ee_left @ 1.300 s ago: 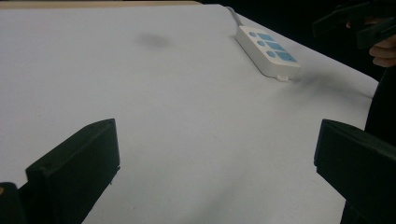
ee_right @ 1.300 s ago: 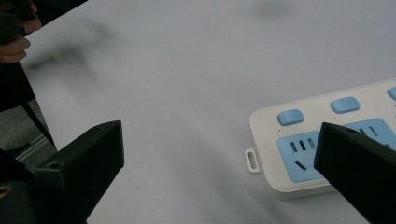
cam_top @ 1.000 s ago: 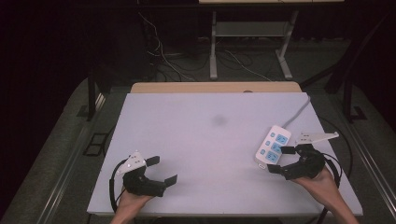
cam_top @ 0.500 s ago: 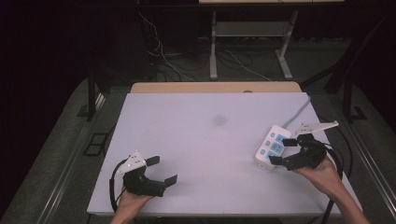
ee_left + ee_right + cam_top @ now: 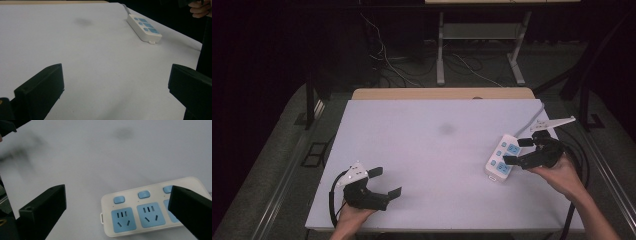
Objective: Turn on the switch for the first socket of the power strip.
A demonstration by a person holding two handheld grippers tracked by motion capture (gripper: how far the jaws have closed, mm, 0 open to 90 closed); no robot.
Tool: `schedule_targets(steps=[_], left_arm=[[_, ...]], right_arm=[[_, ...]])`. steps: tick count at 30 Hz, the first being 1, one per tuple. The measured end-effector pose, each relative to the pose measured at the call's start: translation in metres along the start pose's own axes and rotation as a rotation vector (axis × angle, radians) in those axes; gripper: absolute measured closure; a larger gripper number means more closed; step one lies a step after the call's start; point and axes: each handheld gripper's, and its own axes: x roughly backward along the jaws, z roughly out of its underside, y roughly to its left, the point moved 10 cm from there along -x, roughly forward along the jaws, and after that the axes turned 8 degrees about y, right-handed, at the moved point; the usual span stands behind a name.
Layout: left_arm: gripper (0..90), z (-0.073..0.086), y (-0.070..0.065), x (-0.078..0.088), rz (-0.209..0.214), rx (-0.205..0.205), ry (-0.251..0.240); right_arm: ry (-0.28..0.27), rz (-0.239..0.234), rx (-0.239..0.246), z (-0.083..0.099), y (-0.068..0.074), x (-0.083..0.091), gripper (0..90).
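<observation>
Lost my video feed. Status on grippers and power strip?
Right gripper open, over the power strip, not gripping. Left gripper open, low at the table's near edge. Nothing in the way.

Power strip (image 5: 501, 157) was white, with light blue sockets and light blue buttons (image 5: 119, 199); its cord (image 5: 532, 118) was grey. Desk (image 5: 427, 150) was plain white with one dark grey smudge (image 5: 446, 128), and a tan wooden edge at the far side. Both grippers, left (image 5: 386, 182) and right (image 5: 518, 151), were black, each with a pale grey plate on top. Floor was dark grey.
</observation>
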Motion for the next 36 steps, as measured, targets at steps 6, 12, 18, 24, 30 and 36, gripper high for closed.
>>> schedule_targets(steps=[6,12,18,24,30,36], left_arm=[[0.0,0.000,0.000,0.000,0.001,-0.001,-0.001],[0.0,0.000,0.000,0.000,0.001,0.001,-0.001],[0.0,0.000,0.000,0.000,0.001,0.000,0.001],[0.0,0.000,0.001,0.000,0.002,0.001,-0.002],[0.0,0.000,0.000,0.000,0.002,0.000,-0.001],[0.0,0.000,0.000,0.000,0.002,-0.001,-0.002]], right_arm=[[0.012,0.011,-0.008,-0.006,-0.010,-0.001,1.4],[0.018,0.018,-0.014,-0.013,-0.018,-0.001,1.4],[0.041,0.028,-0.021,-0.019,-0.027,-0.006,1.4],[0.057,0.027,-0.034,-0.021,-0.035,-0.015,1.4],[0.066,0.035,-0.049,-0.022,-0.041,-0.022,1.4],[0.062,0.062,-0.076,-0.022,-0.051,-0.025,14.9]])
